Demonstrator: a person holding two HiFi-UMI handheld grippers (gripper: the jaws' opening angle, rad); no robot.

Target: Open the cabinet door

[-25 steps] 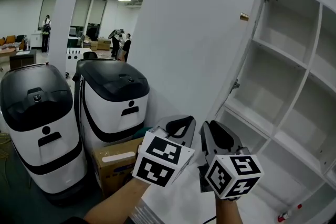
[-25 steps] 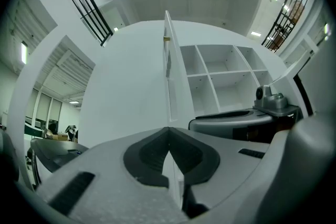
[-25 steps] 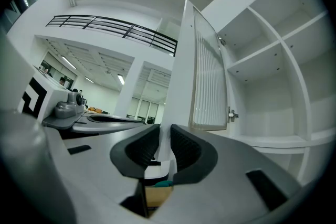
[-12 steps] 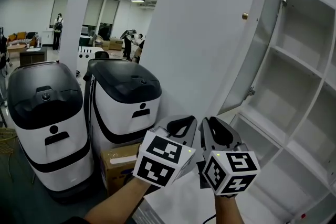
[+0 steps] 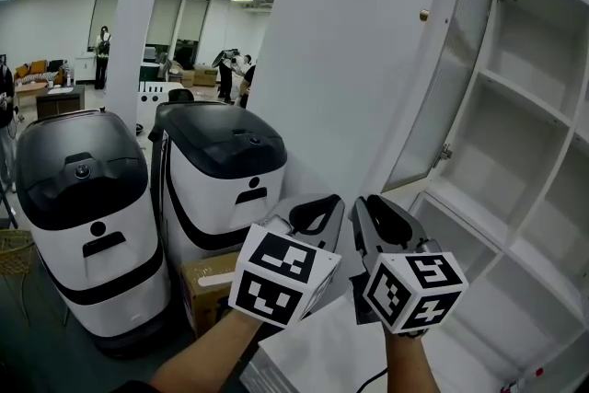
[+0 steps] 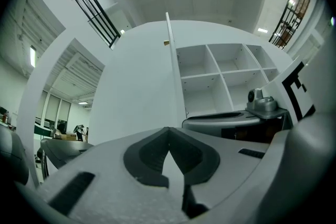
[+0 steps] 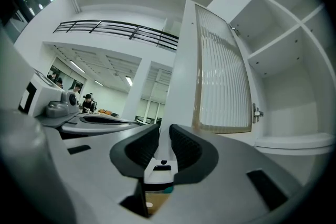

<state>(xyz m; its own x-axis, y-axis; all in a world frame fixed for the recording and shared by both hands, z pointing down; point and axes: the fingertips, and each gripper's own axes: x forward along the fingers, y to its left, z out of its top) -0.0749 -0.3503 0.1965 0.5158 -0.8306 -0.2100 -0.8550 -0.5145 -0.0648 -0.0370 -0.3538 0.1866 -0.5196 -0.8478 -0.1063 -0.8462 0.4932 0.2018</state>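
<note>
The white cabinet door (image 5: pixel 368 60) stands swung open, its small brass knob (image 5: pixel 424 15) high on the outer face. Behind it the white shelves (image 5: pixel 525 106) are bare. In the right gripper view the door's inner side shows a ribbed panel (image 7: pixel 223 81). My left gripper (image 5: pixel 322 212) and right gripper (image 5: pixel 373 212) hover side by side below the door, touching nothing. The left gripper (image 6: pixel 168 131) has its tips together. The right gripper (image 7: pixel 164 131) shows a narrow slit between its pads, with nothing in it.
Two black-and-white machines (image 5: pixel 83 216) (image 5: pixel 221 170) stand at the left, with a cardboard box (image 5: pixel 207 285) in front of them. A white pillar (image 5: pixel 138 14) rises behind. People stand far back in the hall. A white surface (image 5: pixel 322 354) lies under the grippers.
Both grippers stay side by side low in the view. The surroundings have slid slightly to the right around them. The door stands open throughout.
</note>
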